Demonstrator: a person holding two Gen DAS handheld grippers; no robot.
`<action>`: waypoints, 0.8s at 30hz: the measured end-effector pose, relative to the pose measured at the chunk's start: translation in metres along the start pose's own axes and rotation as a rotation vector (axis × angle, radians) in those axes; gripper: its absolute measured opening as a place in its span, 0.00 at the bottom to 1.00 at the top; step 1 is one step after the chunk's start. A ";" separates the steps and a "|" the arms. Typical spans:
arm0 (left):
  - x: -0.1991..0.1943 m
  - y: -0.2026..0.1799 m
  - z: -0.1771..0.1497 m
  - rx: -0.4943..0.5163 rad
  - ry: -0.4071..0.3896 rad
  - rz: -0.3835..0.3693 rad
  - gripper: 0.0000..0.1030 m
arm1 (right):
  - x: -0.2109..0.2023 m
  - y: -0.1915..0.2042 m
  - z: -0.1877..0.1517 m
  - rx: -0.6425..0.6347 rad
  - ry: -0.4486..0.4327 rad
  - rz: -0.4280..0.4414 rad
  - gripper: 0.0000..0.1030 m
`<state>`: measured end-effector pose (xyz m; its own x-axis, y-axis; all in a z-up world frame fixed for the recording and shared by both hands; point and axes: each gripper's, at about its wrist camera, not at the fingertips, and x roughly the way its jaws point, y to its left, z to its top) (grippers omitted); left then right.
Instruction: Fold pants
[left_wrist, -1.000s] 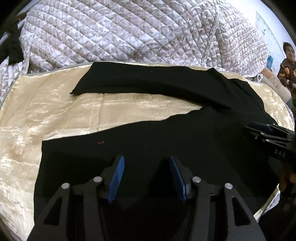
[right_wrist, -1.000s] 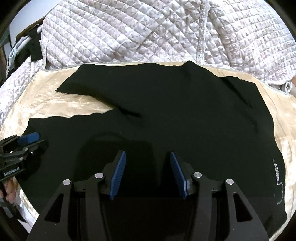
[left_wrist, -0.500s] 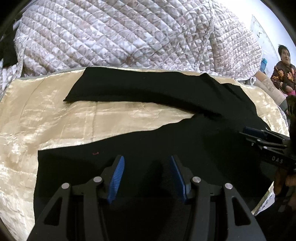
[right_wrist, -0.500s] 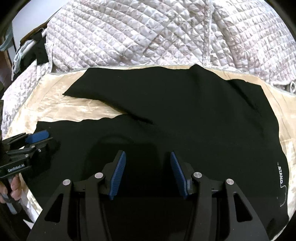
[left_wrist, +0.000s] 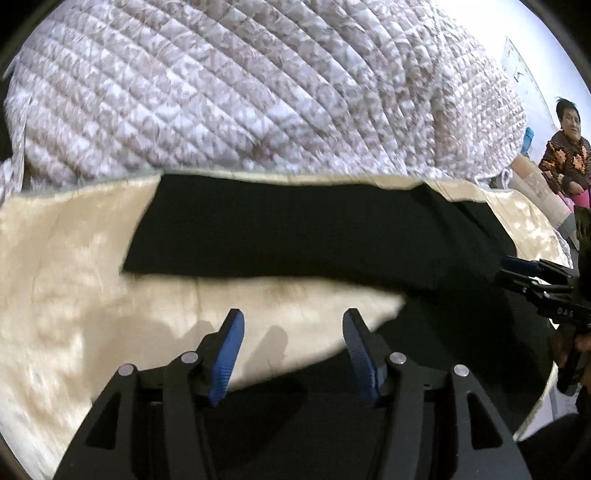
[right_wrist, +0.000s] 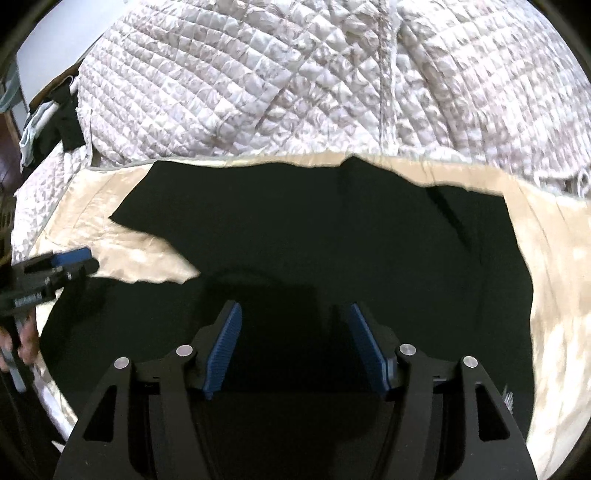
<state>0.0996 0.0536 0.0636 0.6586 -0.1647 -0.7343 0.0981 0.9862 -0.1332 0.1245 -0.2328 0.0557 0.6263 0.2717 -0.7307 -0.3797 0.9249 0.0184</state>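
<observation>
A: What has changed since half a second ago?

B: Both wrist views have swung up and blurred. In the left view the near leg of the black pants (left_wrist: 295, 229) now fills less of the bottom of the frame, with more cream satin sheet (left_wrist: 74, 258) showing between the blue pads.

A: And the tongs?

B: The left gripper (left_wrist: 291, 345) hangs with its jaws spread wide, gripping nothing, above sheet and the near leg's edge. The right gripper (right_wrist: 295, 345) is likewise spread and empty, over the pants (right_wrist: 332, 240) at lower centre.

A: The setting?

B: The pants lie flat on the sheet (right_wrist: 546, 277), legs pointing frame-left. A quilted blanket (left_wrist: 258, 85) is heaped across the top. A bystander (left_wrist: 567, 147) sits at right edge.
</observation>
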 end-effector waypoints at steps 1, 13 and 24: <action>0.005 0.004 0.011 0.000 -0.009 0.003 0.62 | 0.004 -0.003 0.006 -0.015 0.001 0.001 0.61; 0.107 0.038 0.092 0.004 0.018 0.032 0.69 | 0.091 -0.051 0.089 -0.129 0.047 -0.057 0.65; 0.165 0.012 0.098 0.131 0.055 0.119 0.41 | 0.139 -0.061 0.106 -0.128 0.072 -0.010 0.37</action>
<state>0.2828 0.0397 0.0063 0.6297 -0.0438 -0.7756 0.1205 0.9918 0.0419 0.3065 -0.2237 0.0254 0.5815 0.2385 -0.7778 -0.4602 0.8848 -0.0728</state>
